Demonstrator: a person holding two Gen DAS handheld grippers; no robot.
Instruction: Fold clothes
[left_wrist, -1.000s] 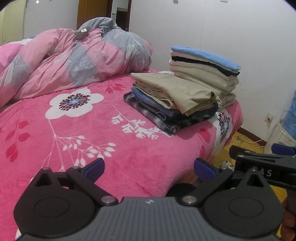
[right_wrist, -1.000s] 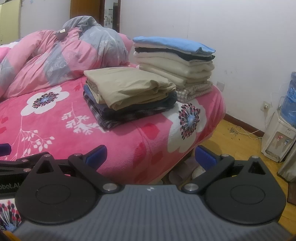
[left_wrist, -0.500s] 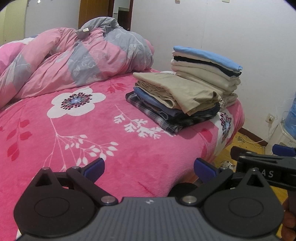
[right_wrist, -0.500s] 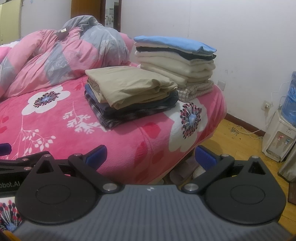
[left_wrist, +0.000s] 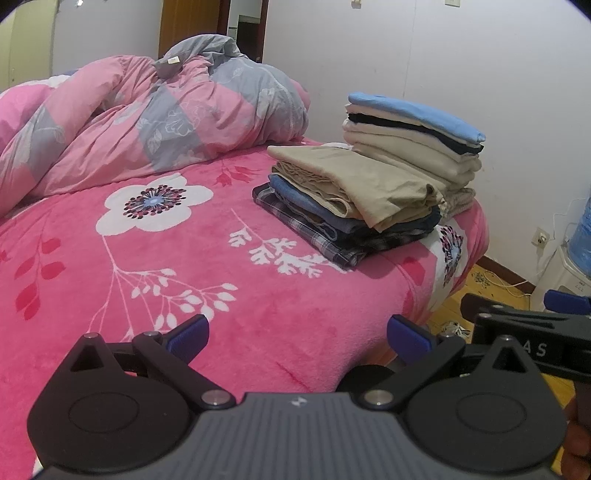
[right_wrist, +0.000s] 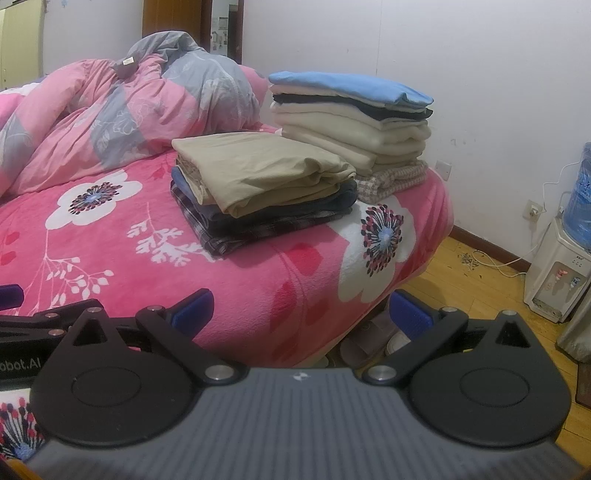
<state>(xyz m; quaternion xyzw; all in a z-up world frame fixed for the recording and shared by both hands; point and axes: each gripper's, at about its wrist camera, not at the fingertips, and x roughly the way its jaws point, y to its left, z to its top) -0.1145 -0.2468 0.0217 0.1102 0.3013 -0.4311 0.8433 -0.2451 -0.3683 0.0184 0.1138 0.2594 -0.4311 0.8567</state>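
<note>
Your left gripper (left_wrist: 297, 334) hangs over the near edge of the bed (left_wrist: 258, 314), its blue-tipped fingers (left_wrist: 188, 334) spread wide with nothing between them. Your right gripper (right_wrist: 303, 308) is just beside it at the bed's corner, fingers (right_wrist: 408, 314) equally wide apart and empty; in the left wrist view it shows at 4 o'clock as a black bar with a blue tip. The folded clothes sit well ahead of you in two piles near the far corner of the bed, at about 1 o'clock in the left view and 12 o'clock in the right. The nearer, lower pile (left_wrist: 354, 199) has a tan garment (right_wrist: 258, 168) on top, denim-blue and dark layers beneath, and a plaid piece (right_wrist: 221, 230) at the bottom lying on the pink flowered blanket (right_wrist: 110, 236). The taller pile (left_wrist: 413, 140) stands right behind it, touching or nearly so, topped by a light blue piece (right_wrist: 351, 88), then cream and black layers, with a checked knit (right_wrist: 395, 177) at its base. At 10 o'clock a pink and grey duvet (left_wrist: 147, 122) is heaped against the far side of the bed. At 3 o'clock a water dispenser (right_wrist: 557, 269) stands on the wooden floor (right_wrist: 461, 273) by the white wall, and slippers (right_wrist: 369, 343) lie under the bed's corner, just past your right fingers.
</note>
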